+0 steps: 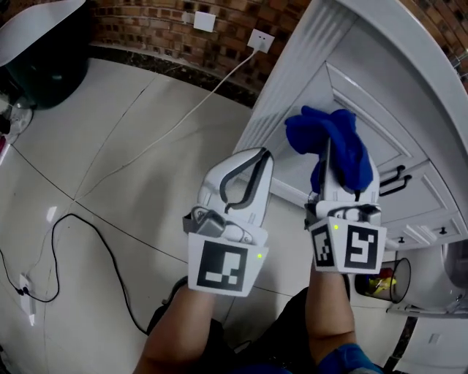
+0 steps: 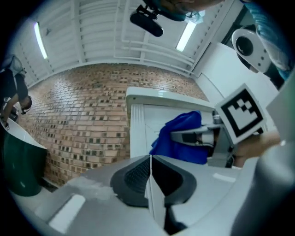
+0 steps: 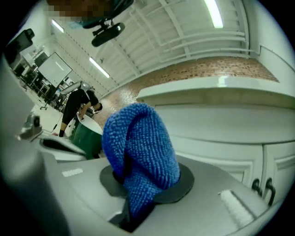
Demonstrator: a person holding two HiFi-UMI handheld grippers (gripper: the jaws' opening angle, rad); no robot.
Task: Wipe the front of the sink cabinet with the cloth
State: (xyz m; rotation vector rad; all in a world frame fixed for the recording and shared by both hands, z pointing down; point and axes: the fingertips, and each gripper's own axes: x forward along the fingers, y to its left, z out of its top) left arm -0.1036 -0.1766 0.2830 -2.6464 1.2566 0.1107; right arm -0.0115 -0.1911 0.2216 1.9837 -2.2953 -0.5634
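The blue cloth [image 1: 333, 142] is bunched up and clamped in our right gripper [image 1: 333, 172], with a fat fold of it sticking out past the jaws. It's held up against the white front of the sink cabinet [image 1: 380, 95], over the panelled door near the left corner. We can't tell from any view whether the cloth is actually touching the panel or just in front of it. A pair of dark door handles [image 1: 395, 179] sits just to the right of the gripper.

Our left gripper [image 2: 150, 159] is next to the right one, off the cabinet's corner. Its jaws are pressed together with nothing between them.

Further out there's a pale tiled floor [image 1: 110, 146] with a black cable [image 1: 95, 241] looping across it. A white cord [image 1: 190, 109] runs up to an outlet [image 1: 260, 40] on the brick wall [image 1: 146, 22]. A small dark mesh bin [image 1: 384, 281] with something yellow in it stands low by the cabinet, to our right.
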